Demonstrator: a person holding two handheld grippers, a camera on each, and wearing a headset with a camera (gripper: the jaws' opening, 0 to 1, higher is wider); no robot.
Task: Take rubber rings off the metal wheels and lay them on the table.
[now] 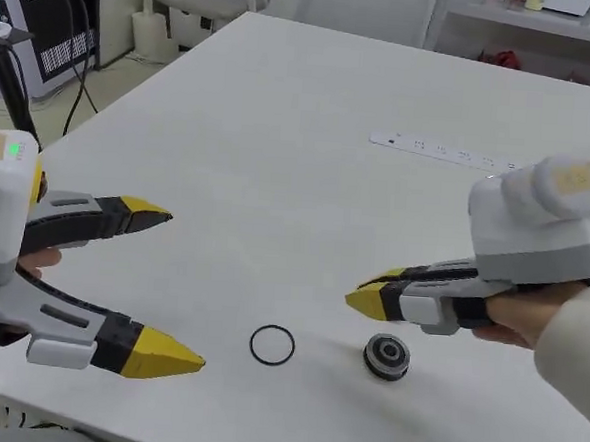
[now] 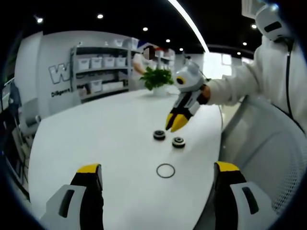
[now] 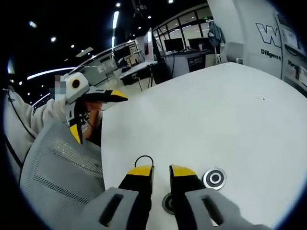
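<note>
White table [image 1: 281, 130], long and pale, with a power strip [image 1: 449, 152] lying far back; shelving and a green plant show beyond it in the left gripper view. One black rubber ring [image 1: 271, 345] lies flat on the table near the front edge. Just to its right sits a metal wheel [image 1: 387, 355], dark-rimmed and probably with its ring on, though too small to be sure. Close by it stands a second wheel [image 2: 159, 135]. Risks, as judged: the wheels are small and loose on a slick surface, so a one-sided pinch could send one skidding or rolling toward the edge; a stretched ring may snap free and jump; a low sweep could knock the loose ring off the table. On the left gripper [image 1: 183, 286] the jaws are spread wide and hold nothing, to the left of the ring. On the right gripper [image 1: 361, 293] the jaws are drawn almost together with a thin slit between, gripping nothing, poised just above the wheels.
</note>
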